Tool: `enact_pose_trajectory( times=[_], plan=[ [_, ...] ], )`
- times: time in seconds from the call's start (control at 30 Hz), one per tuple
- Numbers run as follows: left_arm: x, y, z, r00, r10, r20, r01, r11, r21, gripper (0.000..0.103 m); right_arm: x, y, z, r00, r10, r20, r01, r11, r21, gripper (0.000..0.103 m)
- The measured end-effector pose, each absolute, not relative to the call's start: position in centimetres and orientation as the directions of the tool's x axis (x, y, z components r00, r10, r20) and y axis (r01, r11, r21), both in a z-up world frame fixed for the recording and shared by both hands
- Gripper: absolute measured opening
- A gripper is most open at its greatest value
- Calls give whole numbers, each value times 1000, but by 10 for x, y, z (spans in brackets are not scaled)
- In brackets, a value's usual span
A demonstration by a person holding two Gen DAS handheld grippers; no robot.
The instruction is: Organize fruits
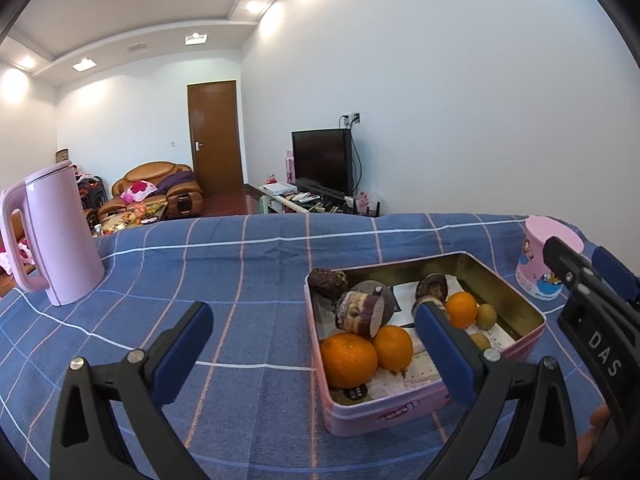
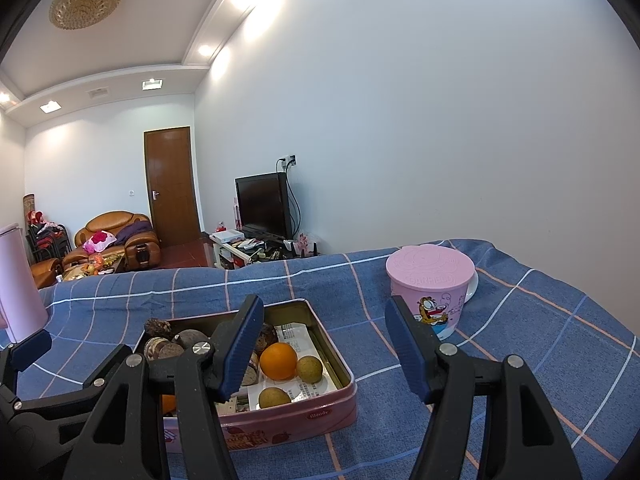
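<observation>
Left wrist: left tool [image 1: 312, 320] wide, empty; right tool [image 2: 324, 320] wide over tin [image 2: 344, 376].

1. The left wrist view looks forward along the left tool [image 1: 316, 334], from low over the counter [image 1: 248, 280] with its blue checked cloth, toward the far wall of the room.
2. It sits to the left of the pink tin [image 1: 400, 412], which lies close, right of centre; the pink kettle [image 1: 60, 236] stands at its left edge.
3. The right wrist view looks the same way along the right tool [image 2: 324, 340], from further right, with the tin [image 2: 296, 420] close at lower left and the pink lidded cup [image 2: 430, 280] near, just ahead.
4. Both views share the tin with its fruit, the cup [image 1: 540, 268], the kettle [image 2: 18, 280], the television [image 1: 322, 160] and the door [image 1: 216, 136].
5. Each view catches the other tool at its edge.
</observation>
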State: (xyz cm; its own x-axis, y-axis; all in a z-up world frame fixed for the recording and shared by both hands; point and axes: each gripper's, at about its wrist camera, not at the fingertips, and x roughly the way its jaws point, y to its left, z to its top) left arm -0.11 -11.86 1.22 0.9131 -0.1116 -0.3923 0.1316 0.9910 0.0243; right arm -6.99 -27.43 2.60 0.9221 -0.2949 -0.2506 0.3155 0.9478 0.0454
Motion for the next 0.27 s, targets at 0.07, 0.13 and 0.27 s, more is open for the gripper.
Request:
enact_pose_trajectory(
  times=[0.07,0.13,0.27],
  plan=[
    [-2,-120,12,915,-113,-389,133,991,27,103,-69,-274,26,922,-295,-251,316,948,45,65],
    [-2,-120,12,914,-112,-390,132,991,26,103,-69,-274,26,921,-296,-252,317,947,45,65],
    [-1,-120,11,911,-110,-398,129,991,22,103,-69,-275,26,917,-306,-256,328,944,47,65]
  ],
)
